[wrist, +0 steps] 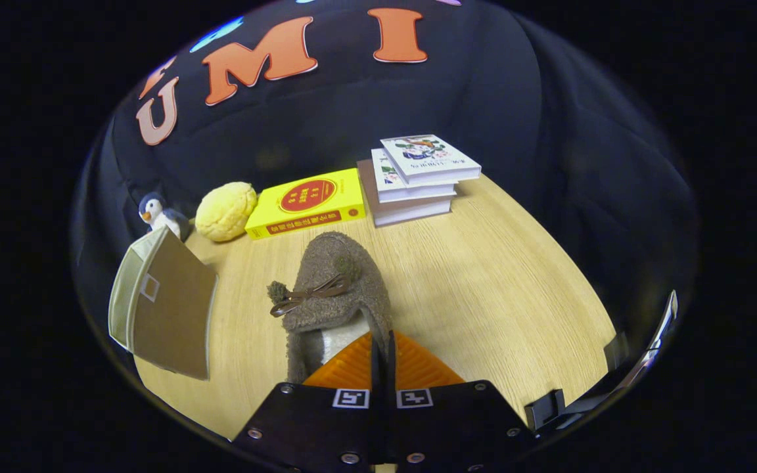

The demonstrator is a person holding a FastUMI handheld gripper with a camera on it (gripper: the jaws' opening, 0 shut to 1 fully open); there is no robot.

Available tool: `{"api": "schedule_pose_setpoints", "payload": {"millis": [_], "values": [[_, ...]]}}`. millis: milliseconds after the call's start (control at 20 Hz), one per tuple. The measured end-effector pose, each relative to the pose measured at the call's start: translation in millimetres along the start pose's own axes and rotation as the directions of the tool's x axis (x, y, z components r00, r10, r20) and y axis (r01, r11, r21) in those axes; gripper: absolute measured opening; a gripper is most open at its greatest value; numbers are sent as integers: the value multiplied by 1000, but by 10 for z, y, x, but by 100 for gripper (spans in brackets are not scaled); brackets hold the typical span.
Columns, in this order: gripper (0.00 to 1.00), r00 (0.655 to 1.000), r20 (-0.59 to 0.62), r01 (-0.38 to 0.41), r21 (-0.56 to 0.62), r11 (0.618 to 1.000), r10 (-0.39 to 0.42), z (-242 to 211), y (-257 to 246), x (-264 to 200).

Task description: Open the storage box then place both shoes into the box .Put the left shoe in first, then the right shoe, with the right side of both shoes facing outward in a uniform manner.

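Jaws (382,341) pinch the fuzzy shoe's (332,289) heel rim — bare tabletop (497,276) to its right.

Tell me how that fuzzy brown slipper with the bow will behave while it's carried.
The fuzzy brown slipper looks soft and fleecy, so it will probably flex and droop past the gripper, whose fingers are closed on its collar. It is likely light for its size. The fuzzy pile should resist slipping, though a pinch on only the collar may let it swing.

A recording booth: black cloth wall (497,98) behind a wooden table (483,276)
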State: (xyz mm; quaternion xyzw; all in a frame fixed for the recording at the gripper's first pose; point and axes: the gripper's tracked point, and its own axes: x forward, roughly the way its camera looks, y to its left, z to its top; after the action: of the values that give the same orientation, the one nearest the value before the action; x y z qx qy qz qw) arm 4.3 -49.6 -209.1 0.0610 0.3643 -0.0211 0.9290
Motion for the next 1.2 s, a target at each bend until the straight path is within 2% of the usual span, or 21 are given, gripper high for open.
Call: {"api": "schedule_pose_setpoints", "payload": {"millis": [450,800,1050,1200], "values": [[1,996,59,-68,11,998,67,439,1113,-329],[1,982,105,-163,24,986,159,702,2179,-583],[1,971,82,-230,41,972,226,622,2801,-622],[1,970,60,-239,36,970,237,493,3002,-584]]}}
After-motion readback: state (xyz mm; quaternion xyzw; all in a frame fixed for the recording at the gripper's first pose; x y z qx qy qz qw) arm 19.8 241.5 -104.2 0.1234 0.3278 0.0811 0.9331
